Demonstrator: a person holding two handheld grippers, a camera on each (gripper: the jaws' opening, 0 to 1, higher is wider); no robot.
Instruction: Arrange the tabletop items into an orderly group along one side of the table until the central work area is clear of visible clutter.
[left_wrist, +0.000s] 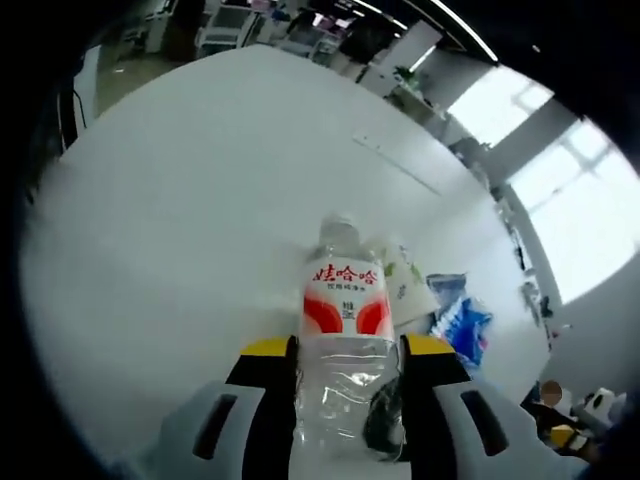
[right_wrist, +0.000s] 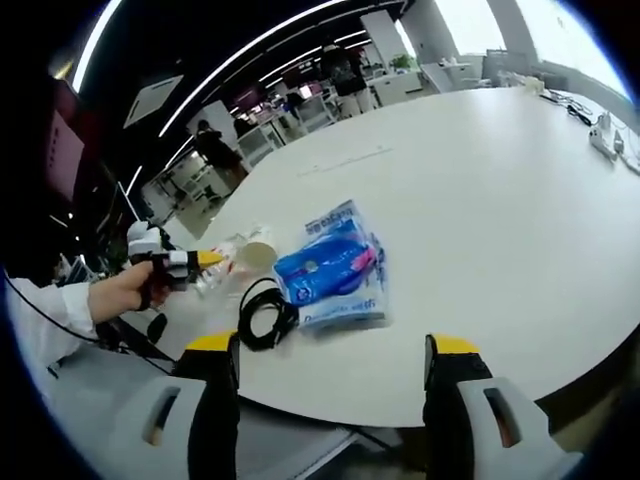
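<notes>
Well, the big white table (left_wrist: 200, 180) is stretching away ahead of both grippers, its bare top running far out beyond the left gripper (left_wrist: 347, 350) toward the windows. In the right gripper view the same table (right_wrist: 500, 180) is curving off in front of the right gripper (right_wrist: 330, 345), with a few small things lying at its far right edge, too small to make out.

The left gripper is clamping a clear plastic water bottle (left_wrist: 345, 330) between its yellow-tipped jaws, which are pressing on the crumpled lower body. The bottle is pointing straight ahead from the jaws, its red and white label just past them and its cap farthest from the gripper. In the right gripper view that same bottle (right_wrist: 235, 255) is showing ahead and to the left, lying over the table edge and held by the left gripper (right_wrist: 185, 262) in a person's hand (right_wrist: 120, 290) with a white sleeve.

The right gripper is standing spread wide, its jaws holding nothing, hanging just off the near edge of the table. Straight ahead between the jaws, a blue plastic packet (right_wrist: 335, 268) is lying flat on the table; from the left gripper it (left_wrist: 462, 322) is sitting ahead and to the right, just beyond the bottle.

A coiled black cable (right_wrist: 262, 315) is lying just left of the packet, touching its edge, nearer the right gripper's left jaw.
</notes>
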